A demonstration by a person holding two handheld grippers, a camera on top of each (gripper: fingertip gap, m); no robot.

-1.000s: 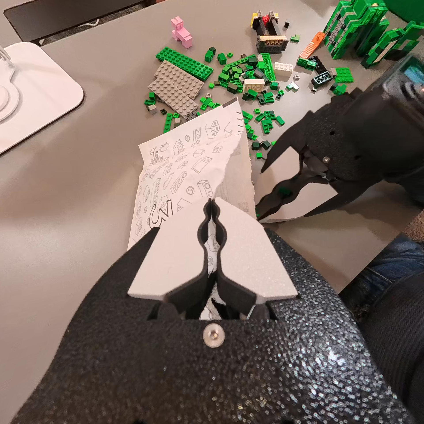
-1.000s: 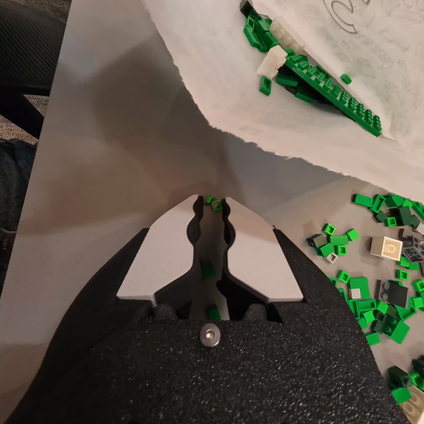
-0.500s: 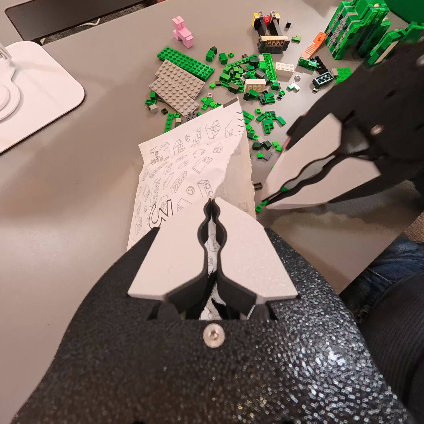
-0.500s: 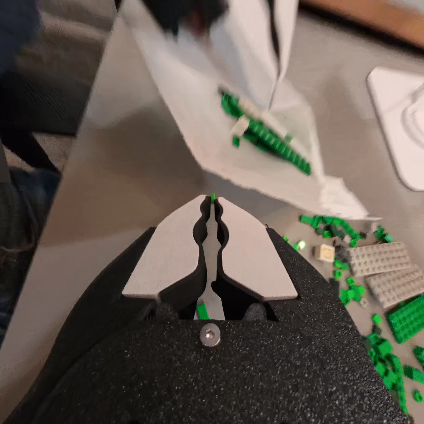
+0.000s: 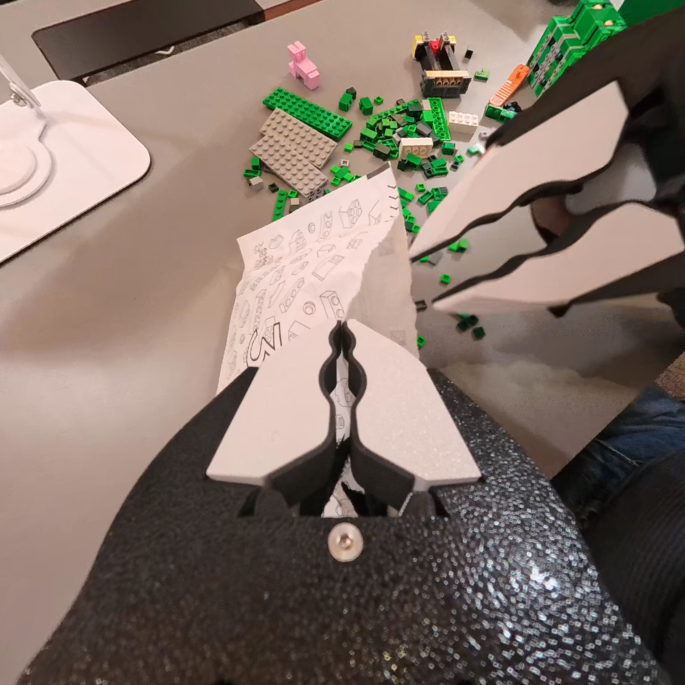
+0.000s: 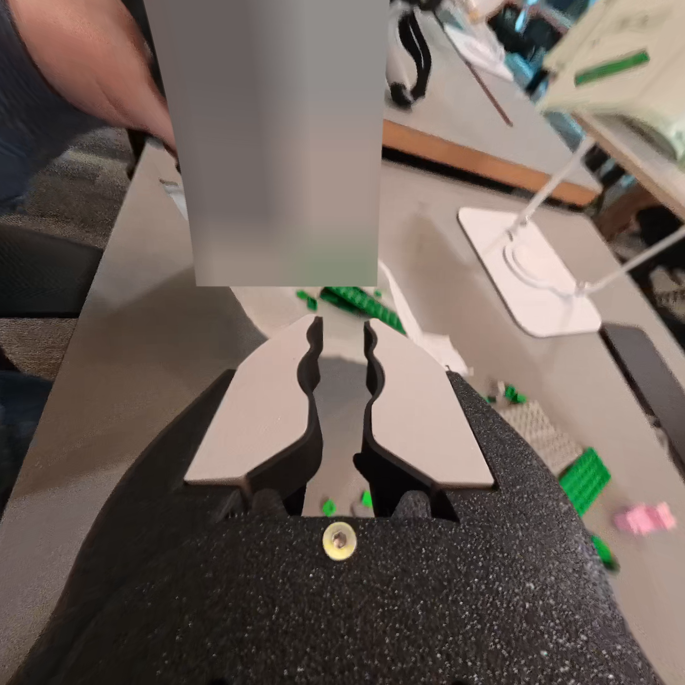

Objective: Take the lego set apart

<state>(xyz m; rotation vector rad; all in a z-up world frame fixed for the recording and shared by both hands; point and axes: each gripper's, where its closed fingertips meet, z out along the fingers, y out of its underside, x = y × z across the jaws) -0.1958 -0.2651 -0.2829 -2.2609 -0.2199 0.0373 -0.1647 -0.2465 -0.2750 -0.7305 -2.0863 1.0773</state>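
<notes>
Meanwhile, left hand-held gripper (image 5: 343, 326) clamped on the printed paper bag (image 5: 318, 267) — right hand-held gripper (image 6: 343, 324) parted, empty — above the tabletop (image 5: 129, 278).

White stand base (image 5: 55, 141) – far left on grey table (image 5: 111, 296)

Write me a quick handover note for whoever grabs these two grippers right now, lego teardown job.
Left gripper: shut on the printed paper bag, held over the table.
Right gripper: open, empty, raised beside the bag.
Done: loose green bricks, gray plates and a green plate lie scattered mid-table.
Left: the green build, the black-and-tan piece and the pink figure at the far side look assembled.
A long green piece and bits sit on the bag's inner side.
</notes>
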